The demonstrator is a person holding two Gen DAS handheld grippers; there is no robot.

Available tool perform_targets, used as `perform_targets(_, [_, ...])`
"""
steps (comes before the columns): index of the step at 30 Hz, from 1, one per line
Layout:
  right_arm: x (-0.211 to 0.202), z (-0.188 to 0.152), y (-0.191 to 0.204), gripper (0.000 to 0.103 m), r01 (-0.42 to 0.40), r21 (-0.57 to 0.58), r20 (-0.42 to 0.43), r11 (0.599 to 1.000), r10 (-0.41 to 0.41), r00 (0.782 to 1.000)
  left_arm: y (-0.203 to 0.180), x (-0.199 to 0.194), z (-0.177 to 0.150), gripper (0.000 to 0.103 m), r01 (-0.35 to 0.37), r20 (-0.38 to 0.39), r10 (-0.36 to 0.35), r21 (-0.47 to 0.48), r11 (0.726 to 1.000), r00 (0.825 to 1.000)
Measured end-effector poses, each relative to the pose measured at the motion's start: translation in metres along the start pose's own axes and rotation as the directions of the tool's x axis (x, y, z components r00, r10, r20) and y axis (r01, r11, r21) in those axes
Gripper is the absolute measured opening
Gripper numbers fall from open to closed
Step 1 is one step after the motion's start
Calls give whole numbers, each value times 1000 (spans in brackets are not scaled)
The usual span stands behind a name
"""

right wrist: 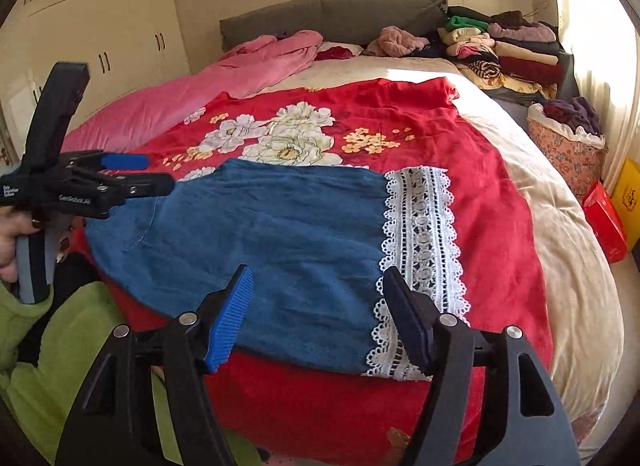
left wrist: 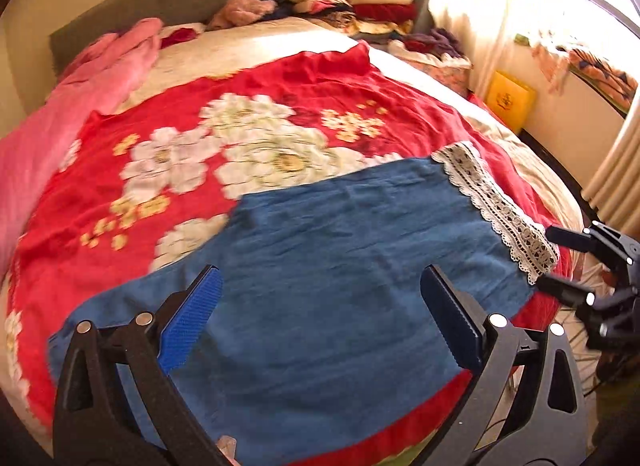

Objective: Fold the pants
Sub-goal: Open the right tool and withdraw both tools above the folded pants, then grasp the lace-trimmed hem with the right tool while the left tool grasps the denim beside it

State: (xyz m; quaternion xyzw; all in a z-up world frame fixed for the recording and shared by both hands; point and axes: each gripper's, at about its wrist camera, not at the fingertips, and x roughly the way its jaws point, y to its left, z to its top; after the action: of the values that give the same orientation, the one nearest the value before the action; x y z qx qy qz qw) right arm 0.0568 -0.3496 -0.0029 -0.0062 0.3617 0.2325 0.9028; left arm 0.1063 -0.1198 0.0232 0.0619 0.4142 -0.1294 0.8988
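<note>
A bed point(right wrist: 560, 225) with a grey headboard point(right wrist: 332, 13) fills both views, and cream wardrobe doors point(right wrist: 100, 25) stand behind it on the left. One red floral cover point(right wrist: 400, 113) is spread over the mattress, with a pink blanket point(right wrist: 180, 101) bunched along its far left side. On the cover's near edge lie the blue denim pants point(right wrist: 260, 234), one pair, folded flat into a rough rectangle; a single band of white lace trim point(right wrist: 420, 246) finishes the hem on the right. At the headboard's right end sits a stack of folded clothes point(right wrist: 504, 45). By the right wall are one floral basket point(right wrist: 568, 145), one red box point(right wrist: 604, 221) and one yellow box point(left wrist: 510, 99); the yellow box's dark printed mark is too small to read.

The left gripper point(left wrist: 316, 314) hangs over the denim with its blue pads spread wide and nothing between them. Seen from the right wrist, its side bears white lettering, probably "GenRobot.AI". The right gripper point(right wrist: 320, 318) stands partly open above the lace end, gripping nothing.
</note>
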Motion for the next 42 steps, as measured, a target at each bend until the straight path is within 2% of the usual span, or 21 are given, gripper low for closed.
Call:
perform_targets(3, [15,-10,-6,66,7,9,-57,1000,-7,998,-21,34,3,93,52,-47,-49,56,997,998])
perform_targets(6, [33,-27,-25,66,41,64,-138,997,-32,990,-38,60,0,93,75,-87,-66,108,991,994])
perform_targets(7, [36,-32,-30,66,24,84,-141,996,-12,990,-42,68,-2,93,84,-105,-71,121,989,992])
perform_targets(9, [37,-34,-27,66,28,70,-129,997,-18,992,-46,92,-12,93,62,-162,-37,150,987,986])
perform_targets(11, [38,-31,-23,67,37,48,-134,998,-30,991,-45,102,-21,95,54,-165,-27,161,986,986])
perform_targets(13, [31,-26,-26,68,13,74,-116,997,-4,993,-45,100,-22,95,53,-148,-27,171,984,989])
perform_targets(14, [25,-23,-29,71,-3,97,-98,995,13,995,-45,98,-21,95,58,-149,-32,169,984,988])
perform_targets(16, [12,-19,-36,77,21,112,-64,993,-13,998,-43,89,-17,95,70,-138,-48,163,984,989])
perform_targets(28, [-29,-12,-60,79,91,155,19,984,-95,995,-70,59,17,95,117,-70,-105,212,970,992])
perform_targets(32, [-32,-12,-62,85,98,161,27,982,-104,994,-76,57,34,95,131,-52,-122,227,965,991])
perform_targets(42, [-15,-17,-54,85,80,160,-11,984,-79,997,-94,82,73,95,162,-58,-151,281,946,987])
